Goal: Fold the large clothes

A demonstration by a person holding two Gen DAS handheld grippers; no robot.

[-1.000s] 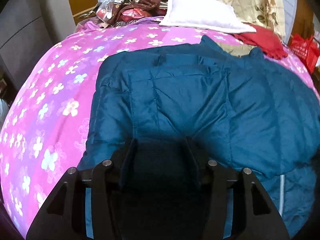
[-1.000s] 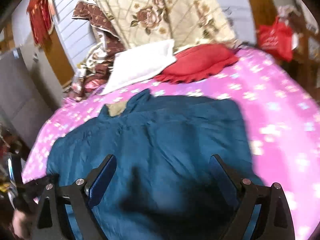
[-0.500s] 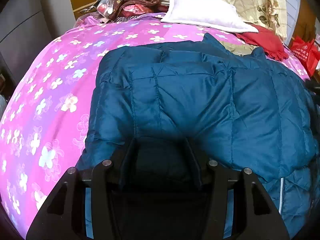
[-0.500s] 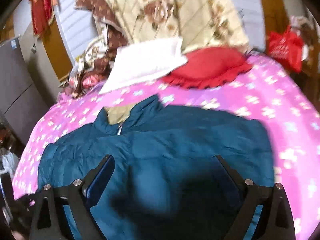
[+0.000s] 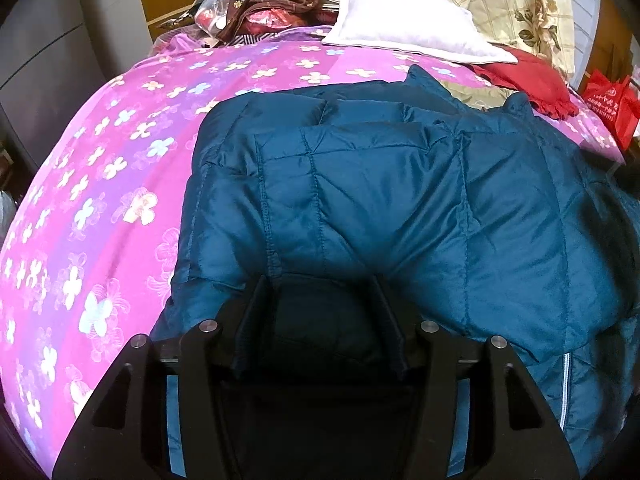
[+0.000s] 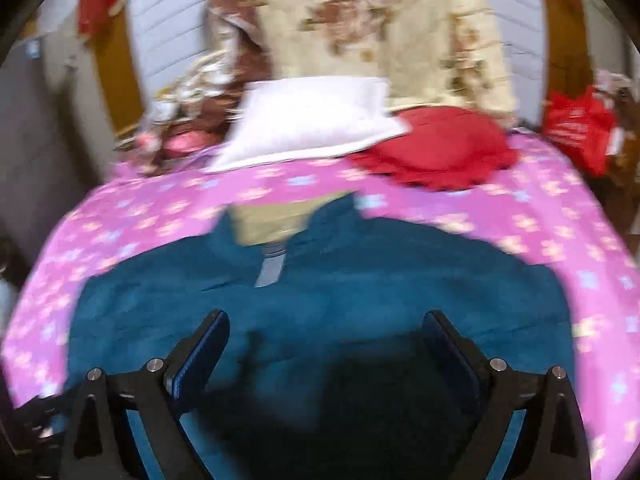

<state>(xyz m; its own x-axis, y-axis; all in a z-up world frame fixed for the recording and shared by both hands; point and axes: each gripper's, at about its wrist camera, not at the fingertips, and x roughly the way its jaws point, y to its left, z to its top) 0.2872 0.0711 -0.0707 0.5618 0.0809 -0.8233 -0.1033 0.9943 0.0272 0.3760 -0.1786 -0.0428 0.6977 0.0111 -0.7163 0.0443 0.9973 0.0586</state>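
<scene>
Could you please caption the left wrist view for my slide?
Left gripper clamps folded teal jacket over the pink floral bedspread.

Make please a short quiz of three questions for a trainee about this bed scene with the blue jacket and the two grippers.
1. True or false: the right gripper has its fingers spread wide with no cloth between them.
2. Which thing overlaps the red cushion? A) white pillow B) red bag C) teal jacket
3. Fill in: in the left wrist view, the left gripper is closed on a fold of the ______.

Key
1. True; the jacket lies below the open fingers.
2. A; the pillow's corner lies over the cushion's edge.
3. Teal jacket; its fabric drapes from the fingertips across the pink flowered bedsheet.
</scene>
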